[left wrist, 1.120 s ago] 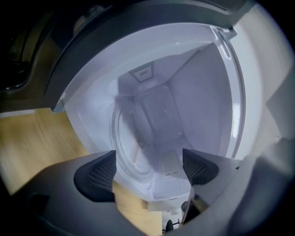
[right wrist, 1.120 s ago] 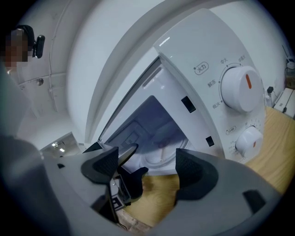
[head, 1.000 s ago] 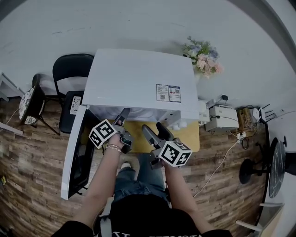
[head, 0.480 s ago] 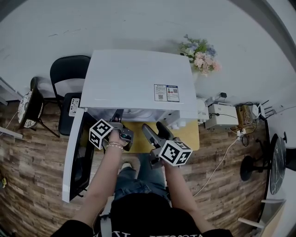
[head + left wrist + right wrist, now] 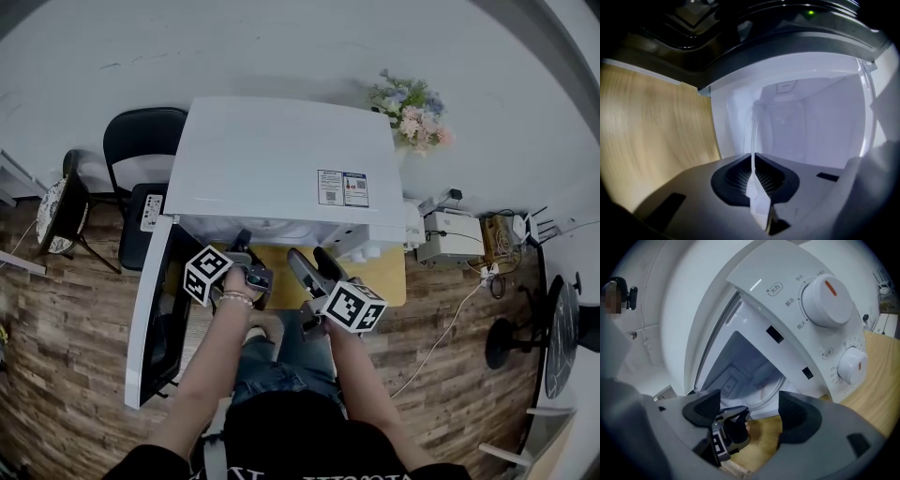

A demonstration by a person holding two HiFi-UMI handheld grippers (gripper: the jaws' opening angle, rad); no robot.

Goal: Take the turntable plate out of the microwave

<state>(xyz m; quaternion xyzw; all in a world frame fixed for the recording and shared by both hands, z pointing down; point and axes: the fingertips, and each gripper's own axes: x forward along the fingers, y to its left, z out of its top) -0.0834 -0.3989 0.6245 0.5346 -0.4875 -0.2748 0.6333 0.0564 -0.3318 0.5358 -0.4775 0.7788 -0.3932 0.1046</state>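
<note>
The white microwave [image 5: 281, 159] stands on a wooden table [image 5: 386, 274], its door [image 5: 150, 319] swung open to the left. The clear glass turntable plate [image 5: 753, 136] shows edge-on in the left gripper view as a thin line reaching into the cavity. My left gripper [image 5: 753, 177] is at the cavity mouth, its jaws closing tight, with the black pads [image 5: 736, 180] pressed on the plate's rim. In the head view the left gripper [image 5: 242, 246] points into the opening. My right gripper [image 5: 750, 411] stands open just outside, empty. The plate's curved edge [image 5: 765, 390] shows faintly inside.
Two white dials [image 5: 827, 296] [image 5: 851, 365] sit on the microwave's right-hand panel. A black chair [image 5: 141, 141] stands behind the door at left. Flowers [image 5: 410, 108] and a small white device [image 5: 450, 236] are at the right. The floor is wood planks.
My left gripper has sunk a little toward the cavity mouth and rolled. The right gripper has hardly moved.
</note>
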